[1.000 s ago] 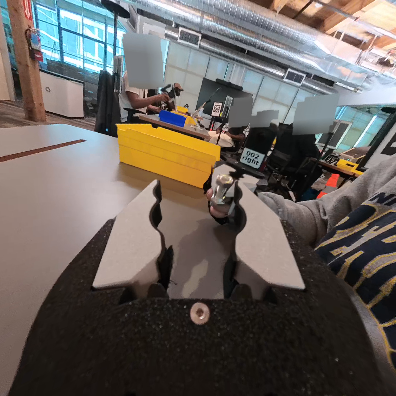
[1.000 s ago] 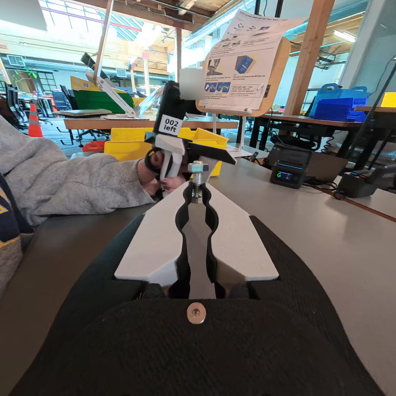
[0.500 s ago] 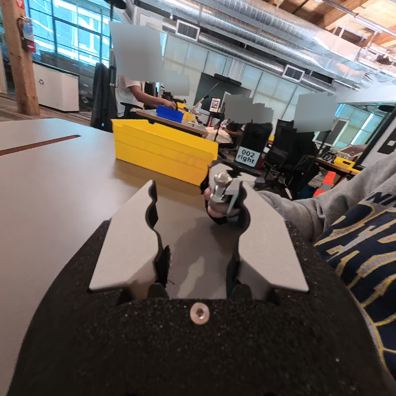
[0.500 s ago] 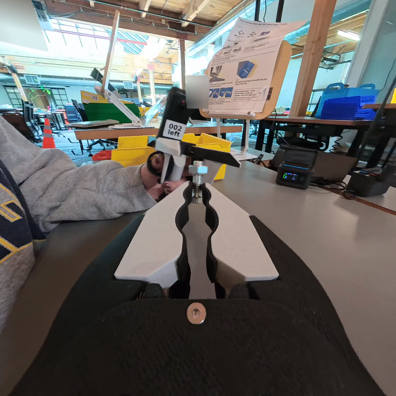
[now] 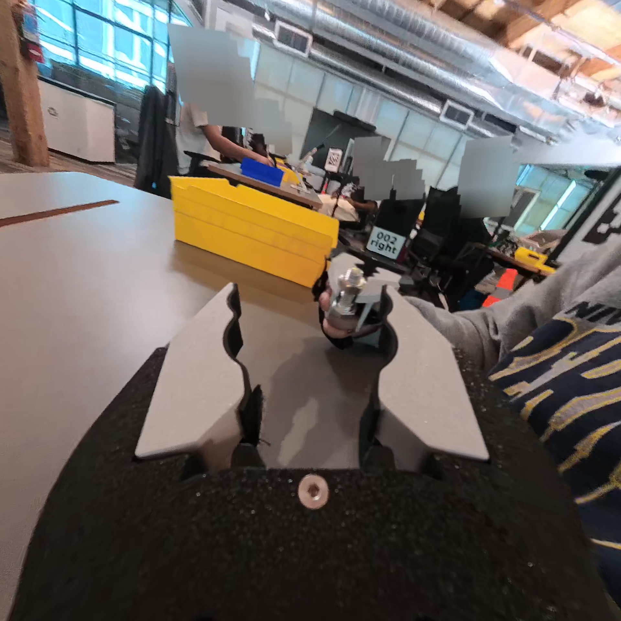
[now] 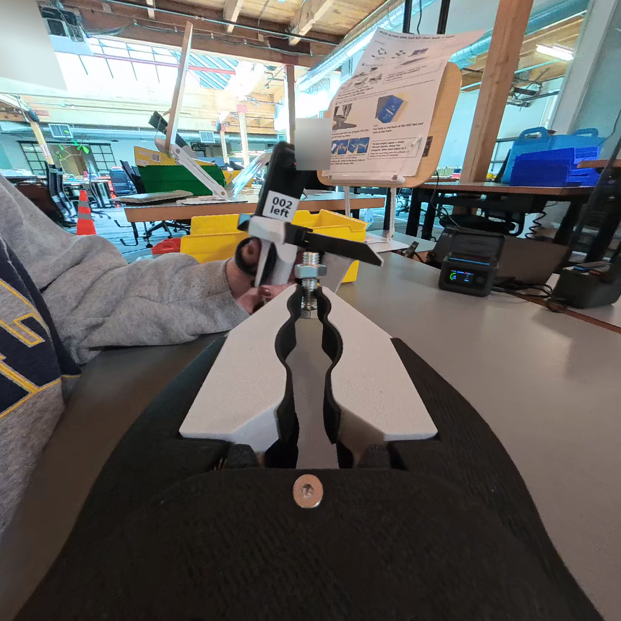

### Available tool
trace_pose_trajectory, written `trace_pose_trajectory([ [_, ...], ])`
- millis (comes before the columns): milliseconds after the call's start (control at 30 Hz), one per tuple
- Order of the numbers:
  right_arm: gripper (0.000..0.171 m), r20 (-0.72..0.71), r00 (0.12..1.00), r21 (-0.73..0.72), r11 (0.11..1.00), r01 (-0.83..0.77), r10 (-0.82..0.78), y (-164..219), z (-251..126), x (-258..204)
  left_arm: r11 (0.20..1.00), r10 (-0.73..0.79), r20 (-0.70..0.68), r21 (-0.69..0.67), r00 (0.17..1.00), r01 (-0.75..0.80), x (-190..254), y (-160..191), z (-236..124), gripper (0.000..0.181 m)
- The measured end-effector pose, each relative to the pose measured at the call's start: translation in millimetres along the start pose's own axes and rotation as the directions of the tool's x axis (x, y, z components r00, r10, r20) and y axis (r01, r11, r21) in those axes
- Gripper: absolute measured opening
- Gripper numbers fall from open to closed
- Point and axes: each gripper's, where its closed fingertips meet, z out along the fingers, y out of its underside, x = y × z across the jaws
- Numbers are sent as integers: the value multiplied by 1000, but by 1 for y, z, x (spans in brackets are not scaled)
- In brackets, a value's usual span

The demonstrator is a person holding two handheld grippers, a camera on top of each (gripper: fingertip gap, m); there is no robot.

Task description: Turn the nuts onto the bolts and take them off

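The right tool (image 6: 308, 295) pinches a threaded silver steel bolt (image 6: 309, 285) upright, a silver hex nut (image 6: 310, 270) near its top. The left tool (image 5: 311, 302) is spread wide over the grey table (image 5: 84, 285), the bolt near its right finger.

Two claws, left claw (image 5: 311, 339) and right claw (image 6: 309, 304), one bolt (image 6: 309, 285), one nut (image 6: 310, 270), one yellow bin (image 5: 252, 228), one grey bench (image 5: 84, 285)
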Motion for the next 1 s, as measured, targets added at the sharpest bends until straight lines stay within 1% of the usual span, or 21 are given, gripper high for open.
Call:
trace_pose_trajectory([
  [67, 7, 9, 1000, -20, 1000, 8, -8, 4, 5, -3, 999, 26, -25, -45, 999, -27, 11, 9, 15, 83],
  [167, 7, 42, 999, -27, 1000, 16, -15, 5, 9, -11, 998, 25, -26, -60, 999, -27, 15, 14, 24, 77],
  [200, 7, 52, 998, -25, 999, 24, -22, 5, 9, -13, 998, 22, -11, -66, 1000, -23, 10, 15, 22, 75],
  [233, 7, 55, 998, -19, 999, 30, -29, 4, 7, -14, 998, 12, 2, -66, 1000, -12, 5, 15, 17, 80],
  [267, 7, 44, 999, -10, 1000, 28, -28, 2, 5, -12, 998, 2, 25, -62, 1000, 0, -2, 14, 9, 79],
  [300, 7, 46, 999, 5, 1000, 20, -20, -1, 1, -11, 999, -7, 68, -40, 998, 10, -12, 10, 0, 70],
  [333, 7, 46, 999, 18, 1000, 7, -8, -3, -2, -9, 1000, -22, 88, -9, 996, 23, -19, 5, -10, 70],
  [400, 7, 19, 1000, 15, 1000, -2, 2, -2, -5, -3, 997, -61, 78, 57, 995, 56, -23, -7, -21, 73],
  [433, 7, 14, 1000, 10, 1000, -5, 5, -1, -5, -2, 995, -67, 58, 74, 996, 62, -20, -10, -21, 76],
  [467, 7, 11, 1000, 9, 1000, -8, 8, -1, -4, -1, 996, -66, 29, 69, 997, 63, -14, -10, -17, 78],
  [533, 7, 10, 1000, -9, 1000, -8, 8, 2, 1, -2, 999, -43, -13, 15, 999, 43, -1, -1, 0, 81],
  [633, 7, 35, 999, -28, 1000, 1, 0, 6, 7, -8, 999, -14, -23, -50, 1000, 13, 11, 13, 24, 80],
  [700, 7, 45, 999, -23, 1000, 5, -4, 5, 7, -11, 998, -12, -2, -59, 1000, 11, 9, 15, 27, 73],
  [767, 7, 47, 999, -5, 1000, 7, -7, 1, 4, -11, 998, -28, 12, -56, 1000, 29, 2, 15, 19, 80],
  [800, 7, 40, 999, 6, 1000, 5, -6, -1, 1, -9, 998, -40, 37, -49, 999, 41, -6, 14, 12, 76],
  [833, 7, 43, 999, 21, 1000, -3, 2, -4, -2, -8, 999, -49, 87, -17, 995, 51, -17, 10, 3, 63],
  [933, 7, 12, 1000, 53, 998, -21, 21, -10, -9, -1, 988, -106, 111, 123, 988, 92, -31, -12, -21, 68],
  [1000, 7, -7, 1000, 54, 998, -13, 13, -11, -11, 2, 979, -110, 138, 186, 984, 83, -36, -20, -28, 70],
])
